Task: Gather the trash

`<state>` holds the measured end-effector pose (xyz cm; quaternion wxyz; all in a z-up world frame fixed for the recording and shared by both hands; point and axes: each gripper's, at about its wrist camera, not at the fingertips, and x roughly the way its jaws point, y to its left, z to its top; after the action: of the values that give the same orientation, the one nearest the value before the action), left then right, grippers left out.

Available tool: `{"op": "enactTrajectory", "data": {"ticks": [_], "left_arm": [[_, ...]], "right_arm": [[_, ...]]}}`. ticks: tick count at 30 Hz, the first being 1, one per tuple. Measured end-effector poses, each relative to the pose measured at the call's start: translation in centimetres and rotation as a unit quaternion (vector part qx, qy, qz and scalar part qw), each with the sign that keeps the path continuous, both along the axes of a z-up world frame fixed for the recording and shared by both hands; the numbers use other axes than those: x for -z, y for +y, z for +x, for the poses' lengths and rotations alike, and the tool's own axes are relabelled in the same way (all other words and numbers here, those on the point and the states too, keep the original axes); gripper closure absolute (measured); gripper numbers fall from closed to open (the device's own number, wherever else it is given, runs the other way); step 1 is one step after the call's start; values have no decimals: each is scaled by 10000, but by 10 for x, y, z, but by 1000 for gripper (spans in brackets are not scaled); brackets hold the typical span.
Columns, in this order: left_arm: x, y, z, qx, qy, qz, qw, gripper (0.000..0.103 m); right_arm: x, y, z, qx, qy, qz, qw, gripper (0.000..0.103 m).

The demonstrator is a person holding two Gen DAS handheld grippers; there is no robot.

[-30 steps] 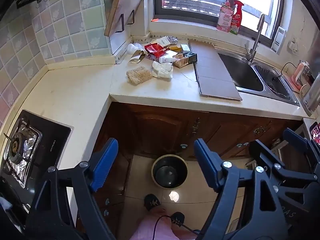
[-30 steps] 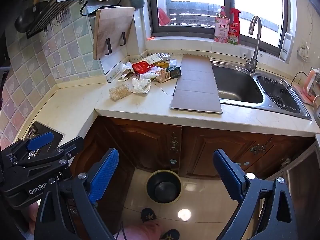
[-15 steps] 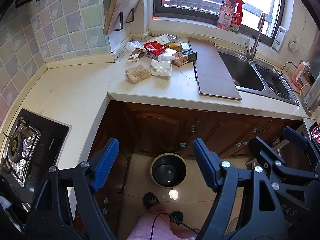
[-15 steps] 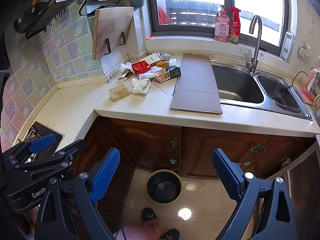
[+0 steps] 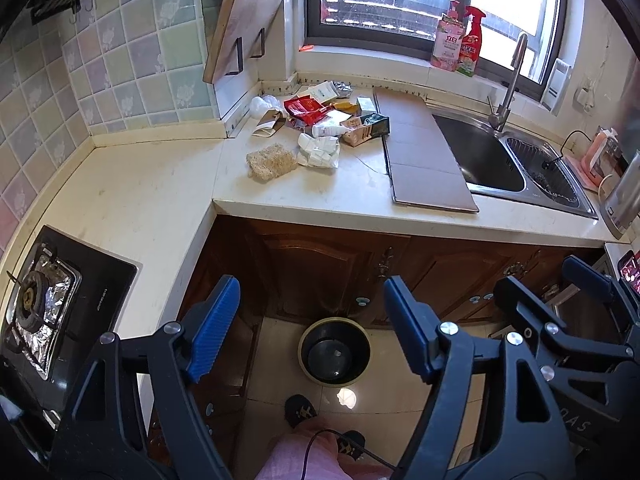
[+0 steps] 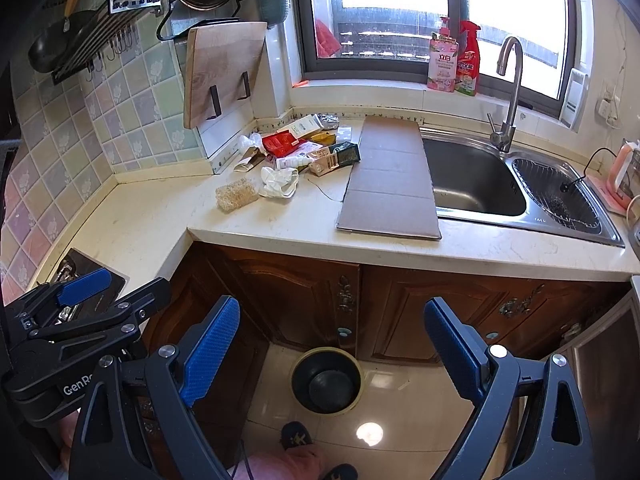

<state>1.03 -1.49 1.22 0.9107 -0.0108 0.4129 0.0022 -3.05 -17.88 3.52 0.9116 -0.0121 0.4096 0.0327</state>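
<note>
Both claws empty: left claw point(image 5: 312, 328) wide, jaws just narrowing slightly; right claw point(image 6: 332, 344) wide. Trash pile point(image 5: 320, 124) on tabletop point(image 5: 344, 196) corner, well apart. Bin point(image 5: 335, 354) on floor below, ready for drops.

sink point(image 6: 476, 184), stove point(image 5: 44, 312), cutting board point(image 6: 220, 72)

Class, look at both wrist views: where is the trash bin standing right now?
The trash bin stands on the tiled floor in front of the wooden cabinet doors, below the counter edge, low and central in both wrist views, just beyond the person's shoe.
</note>
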Motion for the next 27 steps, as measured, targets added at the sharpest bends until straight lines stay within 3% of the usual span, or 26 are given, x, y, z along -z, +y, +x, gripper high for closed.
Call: {"op": "enactTrajectory", "data": {"ticks": [17,27], "left_arm": [[-15,-7,0,81,-138,-26,9999,33],[-21,-5,14,121,-93,-62,9999,38]], "right_arm": [[-21,-1,-4,-9,-212,70,9997,11],[-28,5,20,-40,-204,70,9998,12]]}}
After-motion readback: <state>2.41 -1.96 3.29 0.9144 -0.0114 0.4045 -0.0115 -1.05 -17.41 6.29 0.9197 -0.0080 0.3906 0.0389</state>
